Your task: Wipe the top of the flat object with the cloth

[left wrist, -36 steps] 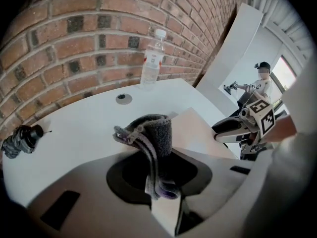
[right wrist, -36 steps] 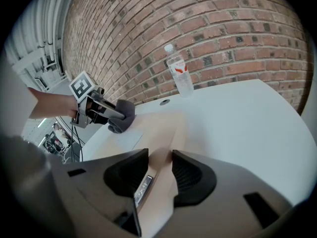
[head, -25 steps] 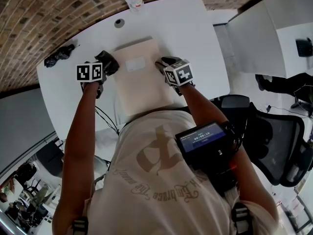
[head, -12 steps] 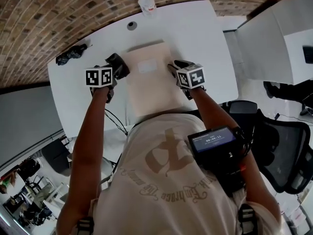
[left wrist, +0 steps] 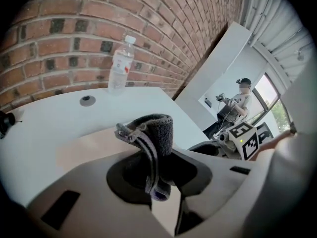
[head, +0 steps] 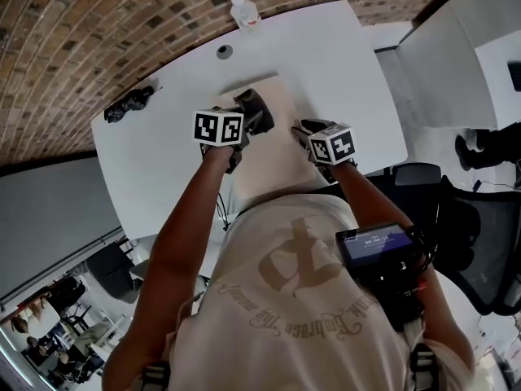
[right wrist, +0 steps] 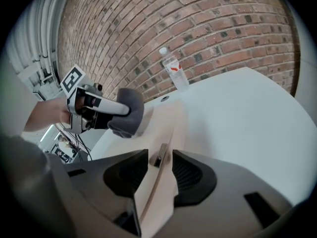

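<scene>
While the board (head: 275, 149) is lying flat on the table (head: 342, 63), its long axis is pointing away from the person, whose body is hiding its near end. The left gripper (left wrist: 156, 155) is pinching the cloth (left wrist: 154, 133) over the board's far end. The right gripper (right wrist: 161, 162) is clamping the board's right edge.

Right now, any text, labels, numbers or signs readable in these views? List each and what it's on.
Nothing reads cleanly.
Curved script on the back of the cream T-shirt: upside down, too blurred to read.
Digits on the small dark screen at the person's back: too small.
Red label on the clear plastic water bottle: too blurred.
Black-and-white marker cubes: square patterns only, no letters.
</scene>
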`<state>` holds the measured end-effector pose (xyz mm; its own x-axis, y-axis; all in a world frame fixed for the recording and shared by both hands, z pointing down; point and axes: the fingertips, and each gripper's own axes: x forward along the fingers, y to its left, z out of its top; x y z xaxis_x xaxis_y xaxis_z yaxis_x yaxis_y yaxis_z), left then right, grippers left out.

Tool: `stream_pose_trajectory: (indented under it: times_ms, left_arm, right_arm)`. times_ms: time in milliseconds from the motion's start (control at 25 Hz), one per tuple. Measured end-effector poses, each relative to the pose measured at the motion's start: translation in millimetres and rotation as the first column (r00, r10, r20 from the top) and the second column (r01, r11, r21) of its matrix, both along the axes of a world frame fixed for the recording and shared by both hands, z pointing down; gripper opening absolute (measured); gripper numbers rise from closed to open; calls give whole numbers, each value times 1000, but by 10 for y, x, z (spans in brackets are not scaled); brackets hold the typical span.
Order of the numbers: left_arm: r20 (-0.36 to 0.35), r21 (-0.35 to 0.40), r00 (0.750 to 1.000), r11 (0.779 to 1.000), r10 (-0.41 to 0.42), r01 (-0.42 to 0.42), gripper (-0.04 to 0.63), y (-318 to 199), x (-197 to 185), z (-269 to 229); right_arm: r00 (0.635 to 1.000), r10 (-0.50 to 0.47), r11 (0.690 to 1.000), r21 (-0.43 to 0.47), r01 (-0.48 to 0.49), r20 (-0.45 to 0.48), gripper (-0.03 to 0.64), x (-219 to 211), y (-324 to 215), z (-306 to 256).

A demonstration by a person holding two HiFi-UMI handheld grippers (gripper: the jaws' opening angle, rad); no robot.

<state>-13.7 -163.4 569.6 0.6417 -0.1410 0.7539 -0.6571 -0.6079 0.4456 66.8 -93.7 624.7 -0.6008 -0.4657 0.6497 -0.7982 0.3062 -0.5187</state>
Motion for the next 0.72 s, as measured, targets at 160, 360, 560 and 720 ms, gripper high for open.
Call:
stream_pose_trajectory:
  times_ms: [160, 360, 560, 720]
  left_arm:
    - [-42, -28, 997, 997, 71, -72, 103, 35, 455, 41]
    - [-25, -76, 994, 991, 108, -110, 103, 63, 793, 217]
    - [43, -74, 991, 990, 126, -123, 103, 69, 801, 353]
    - [85, -70, 990, 991, 116, -110, 104, 55, 652, 381]
  right_arm:
    - [1000, -4, 1000, -18, 4, -8, 163, -32, 129, 15]
    - [999, -41, 999, -17, 41, -26, 163, -47, 159, 25]
    - [997, -72, 997, -12, 72, -34, 163, -45, 153, 37]
    - [997, -61, 998, -16, 61, -35, 163, -31, 171, 56]
